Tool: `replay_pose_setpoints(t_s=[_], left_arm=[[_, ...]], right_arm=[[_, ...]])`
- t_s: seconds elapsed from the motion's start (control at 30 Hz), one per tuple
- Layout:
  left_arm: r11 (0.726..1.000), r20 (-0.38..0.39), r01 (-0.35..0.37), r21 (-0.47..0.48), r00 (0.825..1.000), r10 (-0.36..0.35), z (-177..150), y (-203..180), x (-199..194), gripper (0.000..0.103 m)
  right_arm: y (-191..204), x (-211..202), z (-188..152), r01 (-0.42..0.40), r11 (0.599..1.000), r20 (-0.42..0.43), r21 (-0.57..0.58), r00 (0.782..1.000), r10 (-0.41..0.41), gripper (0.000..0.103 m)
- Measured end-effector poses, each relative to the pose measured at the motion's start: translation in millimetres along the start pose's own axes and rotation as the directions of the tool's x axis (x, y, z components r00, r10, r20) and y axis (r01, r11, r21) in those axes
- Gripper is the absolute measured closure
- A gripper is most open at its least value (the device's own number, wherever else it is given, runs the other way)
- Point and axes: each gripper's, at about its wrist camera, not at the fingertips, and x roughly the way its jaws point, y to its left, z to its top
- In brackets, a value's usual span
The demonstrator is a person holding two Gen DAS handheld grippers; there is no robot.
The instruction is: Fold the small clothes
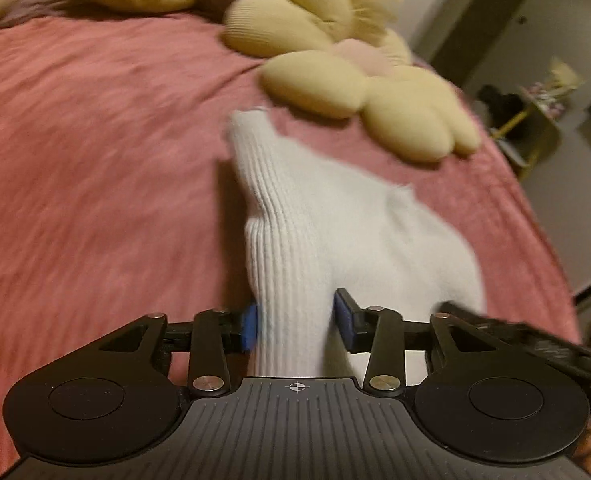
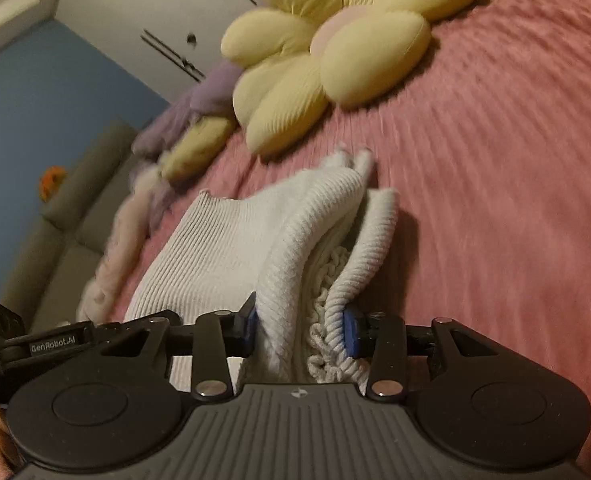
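A small white ribbed knit garment (image 1: 335,224) hangs above the pink bed cover (image 1: 95,160), held by both grippers. My left gripper (image 1: 296,322) is shut on one bunched ribbed edge of it. My right gripper (image 2: 301,330) is shut on another bunched part (image 2: 295,248), where ribbed folds and a braided cord show between the blue pads. The right gripper's black body (image 1: 535,340) shows at the right in the left wrist view; the left gripper's body (image 2: 47,344) shows at the left in the right wrist view.
A yellow flower-shaped cushion (image 1: 355,80) lies on the bed just beyond the garment, also in the right wrist view (image 2: 335,52). Purple and pale plush items (image 2: 183,128) lie at the bed's far side. A grey sofa (image 2: 75,220) and white wardrobe doors (image 2: 155,20) stand beyond.
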Motion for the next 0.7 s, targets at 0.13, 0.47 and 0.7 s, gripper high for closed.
replay_pose_setpoints(t_s=[0.13, 0.47, 0.7], left_arm=[[0.998, 0.051, -0.016, 0.064, 0.999, 0.012, -35.9, -1.5, -30.5, 0.043], [0.993, 0.002, -0.043, 0.108, 0.999, 0.043, -94.7, -8.1, -36.1, 0.041], [0.991, -0.011, -0.062, 0.116, 0.998, 0.063, -94.7, -8.1, -22.2, 0.048]], right_arm=[[2.5, -44.5, -26.6, 0.024, 1.0, 0.061, 0.008, 0.998, -0.024, 0.052], [12.7, -67.8, -68.7, 0.071, 0.997, 0.031, 0.025, 0.997, -0.072, 0.084], [17.7, -65.8, -68.2, 0.057, 0.994, 0.037, 0.091, 0.997, -0.06, 0.075]])
